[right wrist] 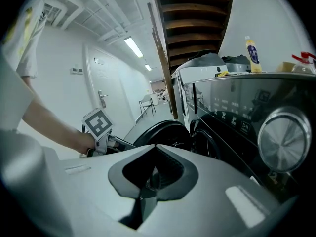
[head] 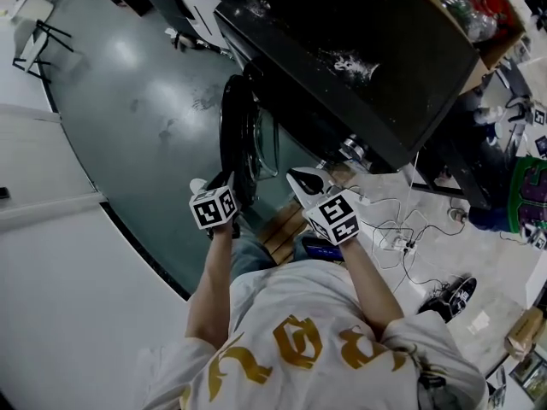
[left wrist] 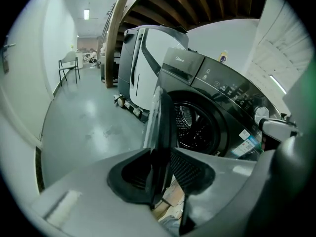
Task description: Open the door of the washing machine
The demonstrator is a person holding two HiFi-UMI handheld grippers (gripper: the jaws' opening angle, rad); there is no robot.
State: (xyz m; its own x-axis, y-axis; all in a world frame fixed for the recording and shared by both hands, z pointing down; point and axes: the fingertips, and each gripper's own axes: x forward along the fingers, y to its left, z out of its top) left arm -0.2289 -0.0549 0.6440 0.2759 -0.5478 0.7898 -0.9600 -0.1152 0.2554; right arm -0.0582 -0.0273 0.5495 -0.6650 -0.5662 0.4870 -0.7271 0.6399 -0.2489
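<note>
The black washing machine [head: 359,49] stands ahead of me with its round door [head: 242,135] swung out and seen edge-on. My left gripper [head: 229,179] is shut on the lower edge of that door. In the left gripper view the door's edge [left wrist: 159,112] runs straight between the left gripper's [left wrist: 160,164] jaws, and the open drum [left wrist: 197,127] shows behind it. My right gripper [head: 301,179] hovers just right of the door, apart from it, shut with nothing held. The right gripper view shows the right gripper [right wrist: 154,179], the door [right wrist: 165,132], and the control dial [right wrist: 281,139].
A white partition [head: 51,254] borders the green floor at left. Cables and a power strip [head: 397,242] lie on the floor at right, near dark shoes [head: 449,297]. A white appliance [left wrist: 143,68] stands beyond the washer, a chair [left wrist: 69,65] farther back. A bottle [right wrist: 252,53] stands on top.
</note>
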